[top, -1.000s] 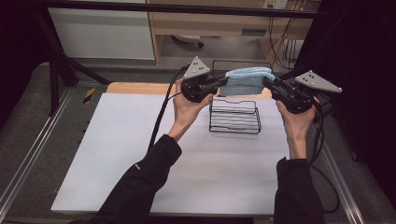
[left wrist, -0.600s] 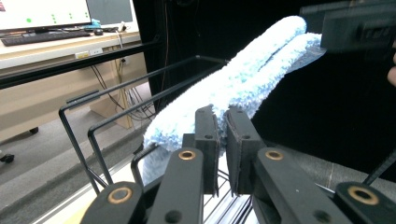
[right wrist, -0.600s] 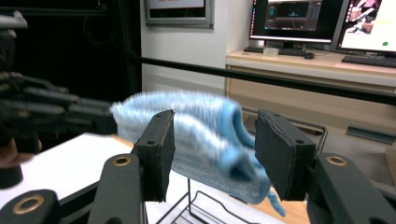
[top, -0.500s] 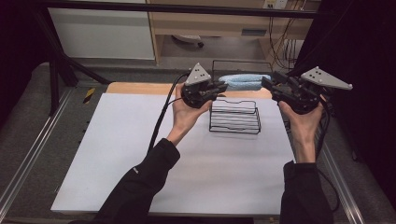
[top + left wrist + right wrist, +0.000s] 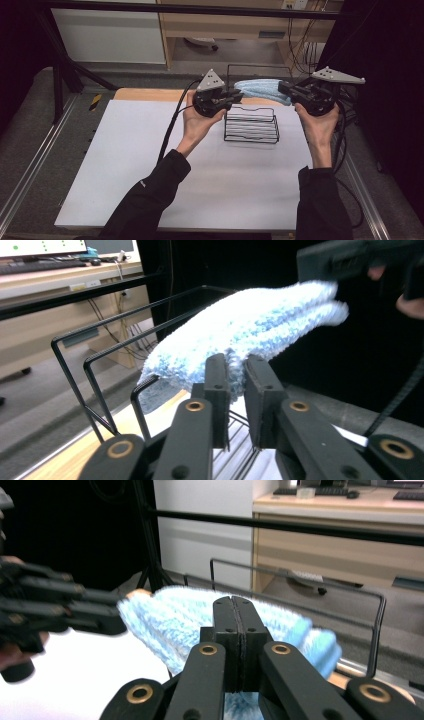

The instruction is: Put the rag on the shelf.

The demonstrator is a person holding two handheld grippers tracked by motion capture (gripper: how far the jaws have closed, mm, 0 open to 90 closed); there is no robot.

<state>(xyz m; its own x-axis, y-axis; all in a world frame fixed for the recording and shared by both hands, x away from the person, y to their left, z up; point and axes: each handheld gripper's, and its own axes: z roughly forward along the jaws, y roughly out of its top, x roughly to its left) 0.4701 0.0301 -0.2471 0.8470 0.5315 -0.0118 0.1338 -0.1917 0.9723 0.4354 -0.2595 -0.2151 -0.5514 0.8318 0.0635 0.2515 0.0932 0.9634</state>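
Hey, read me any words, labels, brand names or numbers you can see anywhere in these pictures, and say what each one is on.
No text can be read.
Pale label strip on the wooden desk edge: too blurred to read.
Monitor screen with green dots: too small to read.
The fluffy light-blue cloth, the black wire rack, the left gripper and the right gripper: no markings seen.

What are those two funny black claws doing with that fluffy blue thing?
A person holds a hand-held gripper in each hand. The left hand-held gripper and the right hand-held gripper each pinch one end of a fluffy light-blue folded cloth, holding it stretched in the air above the far side of a black wire rack. The rack stands on the white table. The cloth is not resting on the table.
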